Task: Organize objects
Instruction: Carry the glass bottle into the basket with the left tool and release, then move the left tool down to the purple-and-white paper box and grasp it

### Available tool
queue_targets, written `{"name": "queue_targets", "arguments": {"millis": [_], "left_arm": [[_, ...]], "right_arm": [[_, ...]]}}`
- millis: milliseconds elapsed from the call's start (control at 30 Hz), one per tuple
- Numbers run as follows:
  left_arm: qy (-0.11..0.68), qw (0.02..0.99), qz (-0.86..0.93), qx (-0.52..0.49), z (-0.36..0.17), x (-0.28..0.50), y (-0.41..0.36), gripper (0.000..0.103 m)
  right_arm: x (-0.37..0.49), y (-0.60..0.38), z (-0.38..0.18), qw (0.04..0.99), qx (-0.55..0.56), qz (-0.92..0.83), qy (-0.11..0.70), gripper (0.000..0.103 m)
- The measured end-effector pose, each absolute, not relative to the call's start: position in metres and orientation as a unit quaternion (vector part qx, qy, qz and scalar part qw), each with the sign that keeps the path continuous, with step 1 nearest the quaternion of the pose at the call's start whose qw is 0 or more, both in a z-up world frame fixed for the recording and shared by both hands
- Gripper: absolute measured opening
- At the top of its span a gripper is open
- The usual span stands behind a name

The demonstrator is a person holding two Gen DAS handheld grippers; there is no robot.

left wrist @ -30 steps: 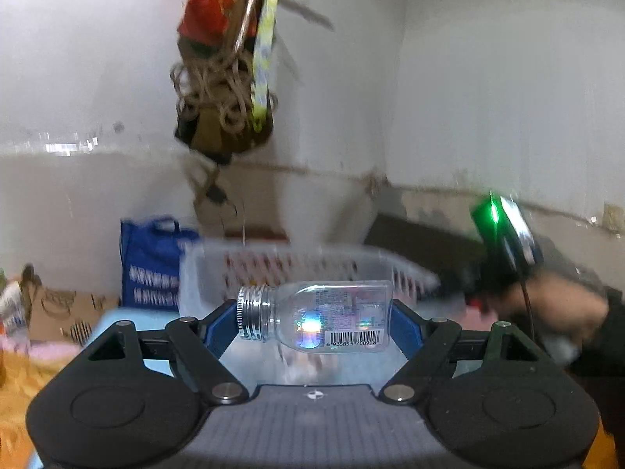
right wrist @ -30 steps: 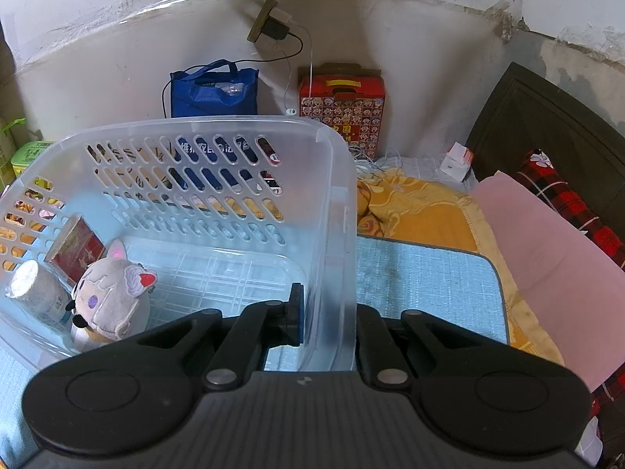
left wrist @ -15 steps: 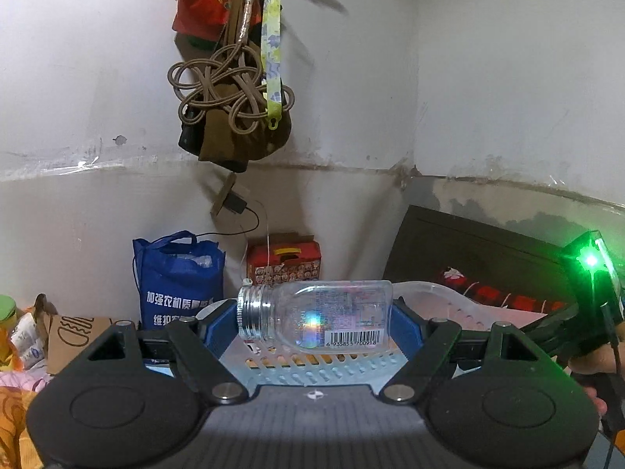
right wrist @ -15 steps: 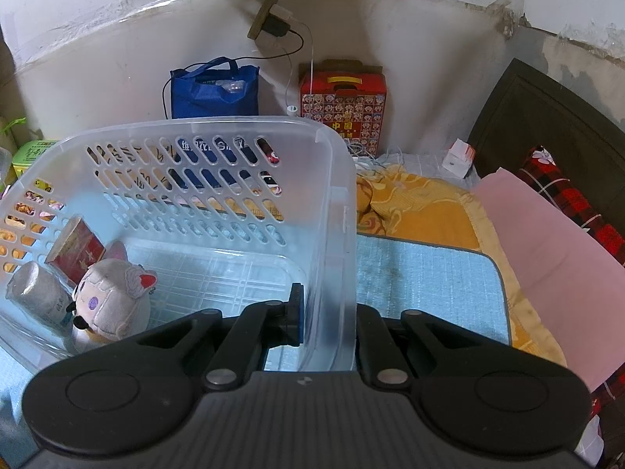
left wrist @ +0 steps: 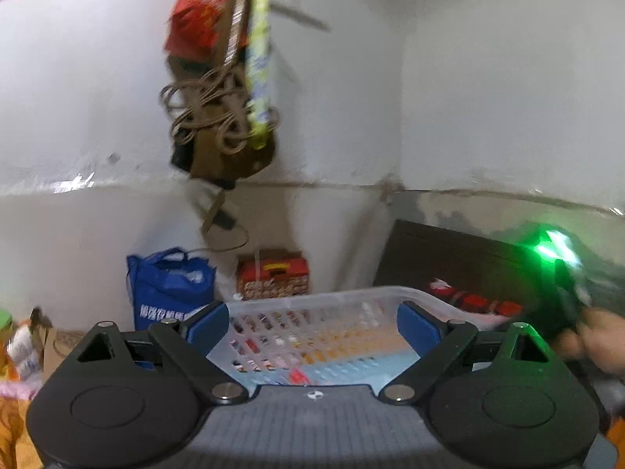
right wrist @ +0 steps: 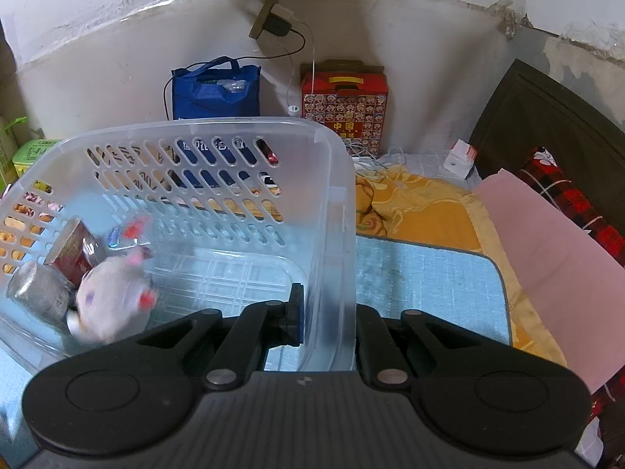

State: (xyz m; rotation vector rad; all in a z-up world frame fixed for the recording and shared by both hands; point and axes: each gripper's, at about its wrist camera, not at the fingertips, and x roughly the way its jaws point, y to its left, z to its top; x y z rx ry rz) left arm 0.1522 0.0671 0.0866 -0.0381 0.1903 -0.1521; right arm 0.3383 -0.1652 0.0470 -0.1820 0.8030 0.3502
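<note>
My left gripper (left wrist: 312, 326) is open and empty above the clear plastic basket (left wrist: 351, 301). My right gripper (right wrist: 326, 312) is shut on the basket's right wall (right wrist: 336, 211). Inside the basket, at its left end, lie a plush toy (right wrist: 111, 301), a red box (right wrist: 72, 252), a grey can (right wrist: 37, 291) and the clear glass bottle (right wrist: 121, 236), blurred and in motion beside the box. The other gripper's green light (left wrist: 550, 248) shows at the right of the left wrist view.
A blue bag (right wrist: 216, 92) and a red patterned box (right wrist: 345, 97) stand against the back wall. A blue mat (right wrist: 425, 285), a yellow blanket (right wrist: 422, 207) and a pink sheet (right wrist: 547, 258) lie right of the basket. Bags hang from the wall (left wrist: 222, 117).
My left gripper has opened and let go of the clear bottle, which has dropped into the basket beside the plush toy. The right gripper still holds the basket wall.
</note>
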Motion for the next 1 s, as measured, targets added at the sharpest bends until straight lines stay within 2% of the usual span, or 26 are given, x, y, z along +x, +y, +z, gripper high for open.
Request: {"name": "queue_targets", "arguments": {"millis": [200, 367, 700, 833, 933, 1000], "left_arm": [[0.108, 0.985, -0.13, 0.019, 0.055, 0.118, 0.044, 0.095], [0.143, 0.979, -0.142, 0.031, 0.025, 0.118, 0.03, 0.095], [0.179, 0.967, -0.171, 0.061, -0.003, 0.128, -0.011, 0.093], [0.205, 0.963, -0.17, 0.047, -0.012, 0.14, -0.014, 0.078], [0.217, 0.961, -0.166, 0.041, -0.018, 0.145, -0.015, 0.073], [0.221, 0.96, -0.166, 0.037, -0.019, 0.148, -0.015, 0.063]], "right_arm": [[0.338, -0.166, 0.047, 0.902, -0.088, 0.17, 0.388, 0.008], [0.337, -0.166, 0.047, 0.902, -0.088, 0.169, 0.387, 0.008], [0.335, -0.166, 0.046, 0.903, -0.089, 0.169, 0.386, 0.008], [0.336, -0.166, 0.047, 0.903, -0.089, 0.17, 0.385, 0.008], [0.335, -0.166, 0.047, 0.903, -0.089, 0.17, 0.385, 0.008], [0.335, -0.165, 0.047, 0.903, -0.088, 0.17, 0.384, 0.008]]}}
